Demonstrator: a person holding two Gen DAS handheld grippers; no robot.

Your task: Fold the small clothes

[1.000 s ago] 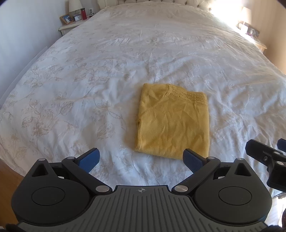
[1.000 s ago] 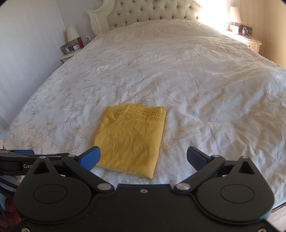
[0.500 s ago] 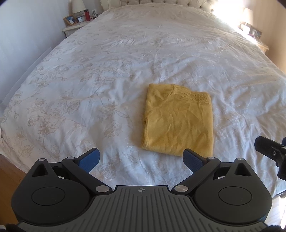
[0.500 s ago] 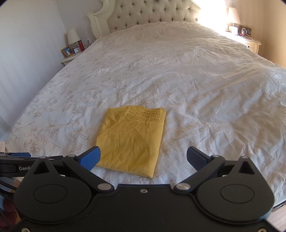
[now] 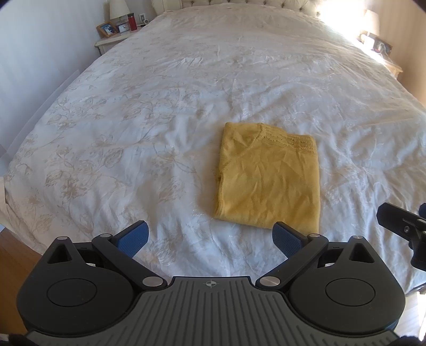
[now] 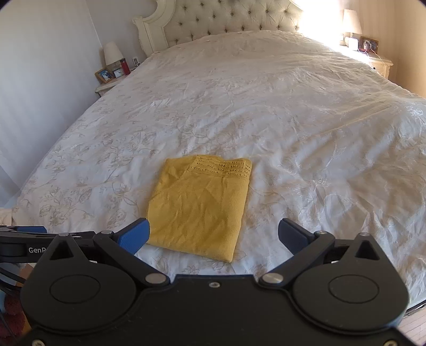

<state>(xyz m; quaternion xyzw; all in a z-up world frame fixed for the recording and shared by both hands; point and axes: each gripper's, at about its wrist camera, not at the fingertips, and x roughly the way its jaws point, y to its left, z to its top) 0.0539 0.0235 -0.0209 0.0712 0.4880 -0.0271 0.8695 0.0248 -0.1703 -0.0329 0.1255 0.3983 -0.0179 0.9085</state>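
A small yellow knit garment lies folded into a neat rectangle on the white bedspread, its lacy band at the far edge. In the right wrist view the same garment sits just beyond the fingers. My left gripper hovers open near the bed's foot, short of the garment and a little to its left, holding nothing. My right gripper is open too, empty, with the garment's near edge between its fingers and slightly ahead. The right gripper's body shows at the left view's right edge.
The bed fills both views, with a tufted headboard at the far end. A nightstand with a lamp, photo frame and red bottle stands at the far left. Another nightstand with a lamp is at the far right. Wood floor shows at the lower left.
Both grippers have pulled back and risen from the garment, which looks smaller and farther now. The garment itself has not moved. Both stay open.
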